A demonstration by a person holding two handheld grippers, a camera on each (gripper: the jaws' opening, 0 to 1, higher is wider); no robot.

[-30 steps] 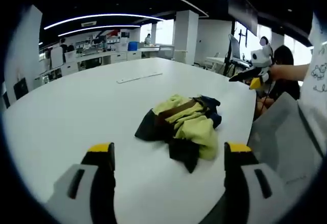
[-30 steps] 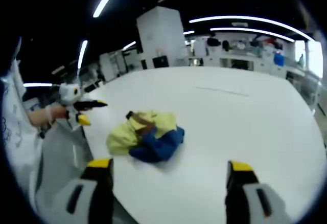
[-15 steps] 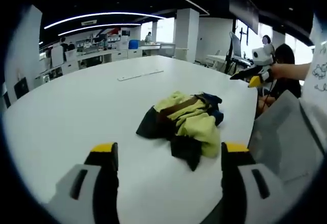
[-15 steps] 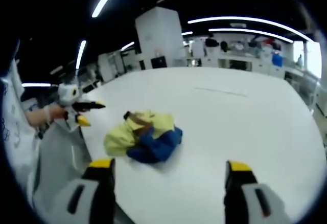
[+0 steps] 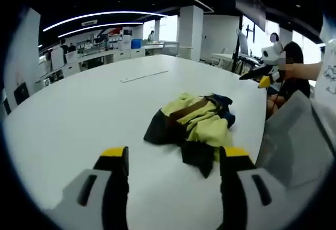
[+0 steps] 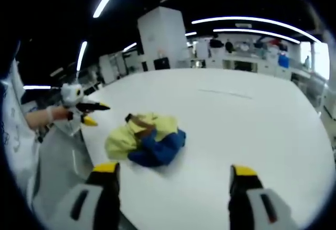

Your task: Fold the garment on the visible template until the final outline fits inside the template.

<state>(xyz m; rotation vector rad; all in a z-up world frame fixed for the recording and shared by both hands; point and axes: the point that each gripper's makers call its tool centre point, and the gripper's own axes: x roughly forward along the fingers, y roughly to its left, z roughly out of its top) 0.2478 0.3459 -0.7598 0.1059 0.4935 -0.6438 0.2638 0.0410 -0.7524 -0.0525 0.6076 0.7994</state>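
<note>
A crumpled garment (image 5: 191,127) in pale yellow, dark blue and brown lies in a heap on the white table (image 5: 79,114), near its edge. My left gripper (image 5: 174,152) hovers open just short of the heap, with nothing between its yellow-tipped jaws. The right gripper view has the same garment (image 6: 147,140) ahead and to the left of my right gripper (image 6: 174,168), which is open and holds nothing. Each gripper appears in the other's view, held in a hand off the table's edge: the right gripper (image 5: 260,75) and the left gripper (image 6: 84,109).
A thin pale strip (image 5: 143,76) lies flat on the table beyond the garment, also seen as a strip (image 6: 223,93). A grey sheet (image 5: 294,135) hangs by the table's edge beside the person's white sleeve (image 5: 328,67). Desks and pillars stand far behind.
The left gripper's jaws have narrowed a little and its view has come slightly closer to the garment. The right gripper's view has barely shifted. The garment lies as before.
</note>
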